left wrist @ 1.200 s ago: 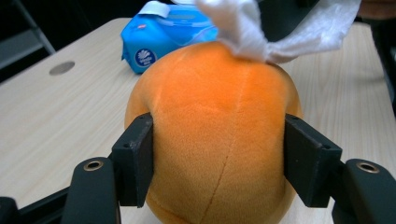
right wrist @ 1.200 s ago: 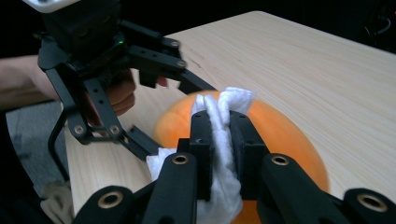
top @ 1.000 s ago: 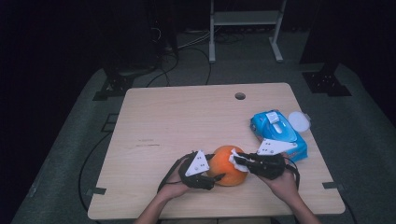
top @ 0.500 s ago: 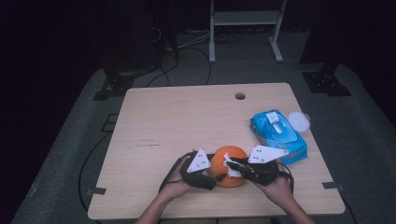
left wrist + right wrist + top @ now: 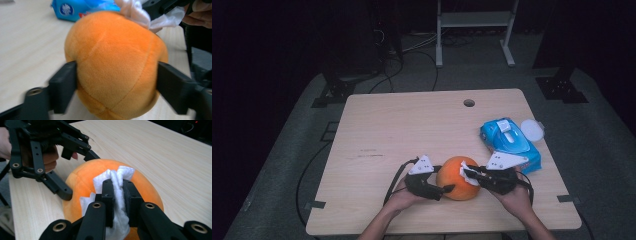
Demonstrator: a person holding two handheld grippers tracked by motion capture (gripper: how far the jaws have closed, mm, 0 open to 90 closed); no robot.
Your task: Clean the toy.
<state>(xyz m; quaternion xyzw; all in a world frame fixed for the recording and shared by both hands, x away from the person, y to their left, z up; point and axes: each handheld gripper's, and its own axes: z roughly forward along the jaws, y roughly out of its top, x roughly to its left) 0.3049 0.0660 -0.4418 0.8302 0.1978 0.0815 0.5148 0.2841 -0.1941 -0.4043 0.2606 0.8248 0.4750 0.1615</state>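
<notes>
The round orange plush ball (image 5: 458, 178) sits on the light wooden table (image 5: 422, 125) near its front edge, a little right of the middle, between the person's two hands. The left gripper (image 5: 439, 191) grasps it: in the left gripper view its two black jaws press into the ball's (image 5: 113, 67) opposite sides, dimpling the soft fabric. Its jaws have just been closing slightly with the ball between them. The right gripper (image 5: 468, 172) is clenched on a crumpled white wipe (image 5: 468, 171); in the right gripper view the wipe (image 5: 117, 195) is pinched tight between the jaws and lies against the top of the ball (image 5: 82, 182).

The front edge of the table lies just behind both hands, so there is little room toward the person. To the right, a blue soft pack of wipes with a white flap lid (image 5: 510, 142) lies just beside the right gripper, and a round white lid (image 5: 532, 130) rests near the right edge. The far and left parts of the tabletop are bare wood, with a small round hole (image 5: 469, 103) near the far edge.

The ball is plush with a short nap, bright orange, divided by stitched seams into curved panels.
</notes>
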